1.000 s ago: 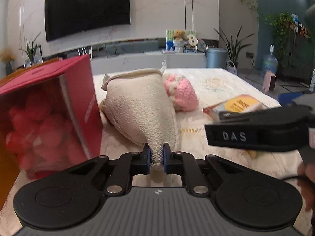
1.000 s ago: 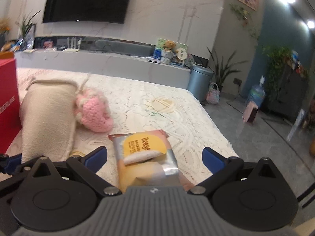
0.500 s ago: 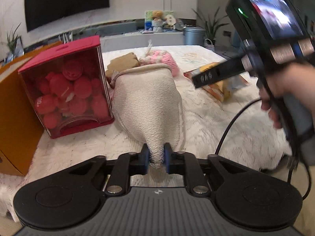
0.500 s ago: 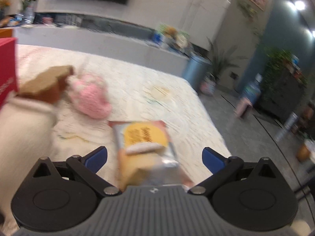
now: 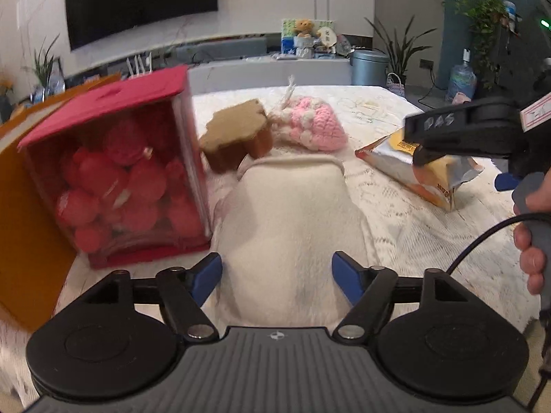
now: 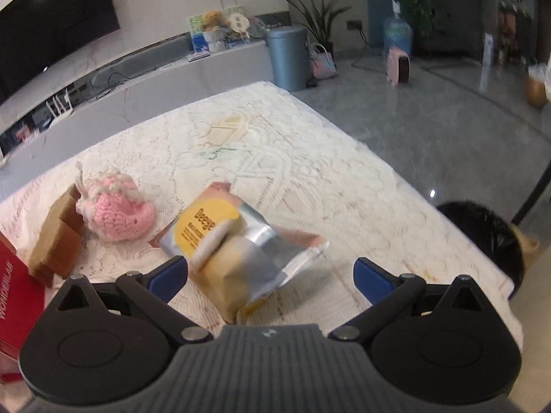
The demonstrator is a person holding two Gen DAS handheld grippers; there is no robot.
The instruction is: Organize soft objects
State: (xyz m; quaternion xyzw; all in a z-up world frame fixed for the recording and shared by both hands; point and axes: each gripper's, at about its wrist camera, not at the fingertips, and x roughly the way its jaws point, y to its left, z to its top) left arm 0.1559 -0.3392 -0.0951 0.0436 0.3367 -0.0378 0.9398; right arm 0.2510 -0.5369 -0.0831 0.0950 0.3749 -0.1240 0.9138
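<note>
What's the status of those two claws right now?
Left claw open, astride cream plush pouch. Right claw open over snack packet. Red box close beside pouch.

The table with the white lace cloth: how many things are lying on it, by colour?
Red: 1, the box of red balls
Orange: 1, the box
Brown: 1, the sponge
Pink: 1, the crochet toy
Cream: 1, the plush bag
Yellow and silver: 1, the snack packet
Total: 6
</note>
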